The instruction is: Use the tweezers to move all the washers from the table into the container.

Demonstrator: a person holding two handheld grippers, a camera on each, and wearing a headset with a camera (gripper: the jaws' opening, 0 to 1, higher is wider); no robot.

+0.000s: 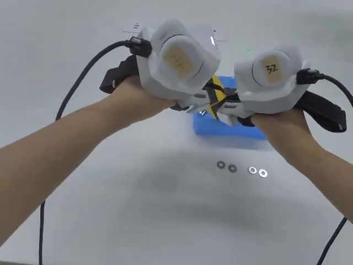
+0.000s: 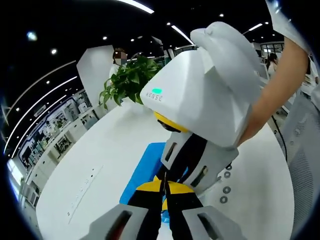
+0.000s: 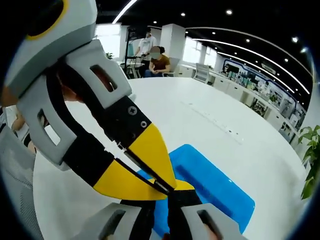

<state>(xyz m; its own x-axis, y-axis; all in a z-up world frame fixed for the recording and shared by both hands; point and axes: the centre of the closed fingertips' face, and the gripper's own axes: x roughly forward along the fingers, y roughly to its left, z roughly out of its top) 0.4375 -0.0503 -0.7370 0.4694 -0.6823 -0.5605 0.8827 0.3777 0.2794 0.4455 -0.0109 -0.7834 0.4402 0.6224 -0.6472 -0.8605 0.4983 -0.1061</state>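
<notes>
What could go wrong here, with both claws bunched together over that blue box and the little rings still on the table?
The thin tweezers sit pinched in the left claw with the right claw crowding its tips; if this is a handover, they might slip and fall into the blue container. The four washers lie close together in a row, so the tweezers could knock a neighbour away while lifting one.

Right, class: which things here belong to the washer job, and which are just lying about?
For the job: four washers, tweezers, blue container.
Lying about: potted plant, flat strip on the table.
</notes>
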